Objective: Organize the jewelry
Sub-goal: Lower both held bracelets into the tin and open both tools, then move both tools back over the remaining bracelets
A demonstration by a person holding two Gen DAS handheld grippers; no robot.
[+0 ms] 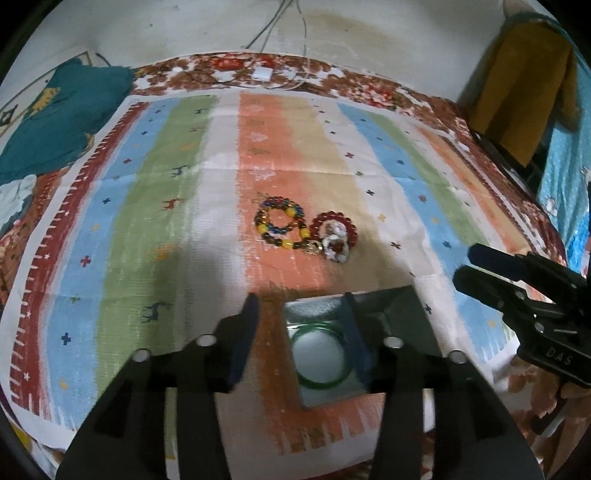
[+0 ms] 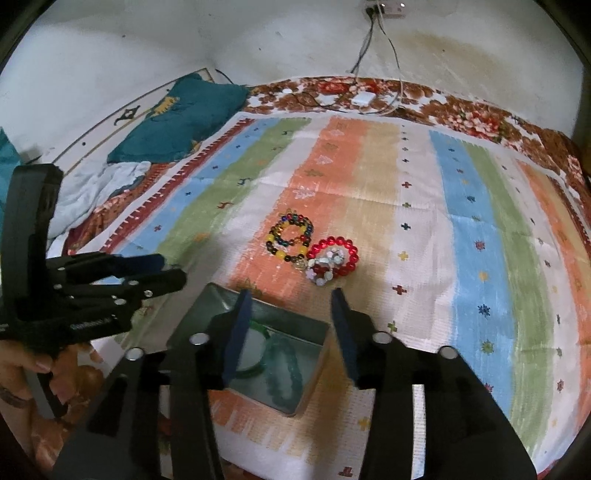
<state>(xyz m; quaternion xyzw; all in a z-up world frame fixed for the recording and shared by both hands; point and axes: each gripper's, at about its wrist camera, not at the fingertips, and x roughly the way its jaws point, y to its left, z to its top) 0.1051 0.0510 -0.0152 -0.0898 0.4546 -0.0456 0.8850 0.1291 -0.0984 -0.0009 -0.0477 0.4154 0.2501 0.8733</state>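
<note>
surface: bed under a striped pastel cloth [image 1: 177, 206] with small animal and cross motifs; no table in shot
container: square green-grey open box [image 1: 400, 314] on the cloth at 6 o'clock of both views, directly below the tools
done: green glass bangle [image 1: 314, 380] lies flat on the box floor; a pale green beaded bracelet [image 2: 286, 369] lies beside it in the same box
left: multicolour beaded bracelet with yellow beads [image 1: 280, 225] and red beaded bracelet with a white-and-red bead cluster [image 1: 334, 230]; both on the orange stripe at 12 o'clock of the box, touching each other, near the box but outside it
progress: my read is roughly halfway; two pieces boxed, two loose
left tool [image 1: 301, 330]: released; blue pads apart, nothing between them; right pad overlaps the box in the picture, contact unclear
right tool [image 2: 291, 328]: released; pads apart, empty; left pad sits over the box, right pad over bare cloth
next: judgement only; either tool moves to 12 o'clock for the loose pair; they touch, so taking one may drag the other
left view only: right tool at 3 o'clock, jaws parted; mustard cloth [image 1: 524, 88] hanging at 2 o'clock
right view only: the pale green bracelet in the box; left tool at 9 o'clock with the person's hand [image 2: 40, 369] on its grip; wall socket [image 2: 384, 7] at 12 o'clock
both views: teal pillow [image 2: 181, 122] at 10 o'clock
</note>
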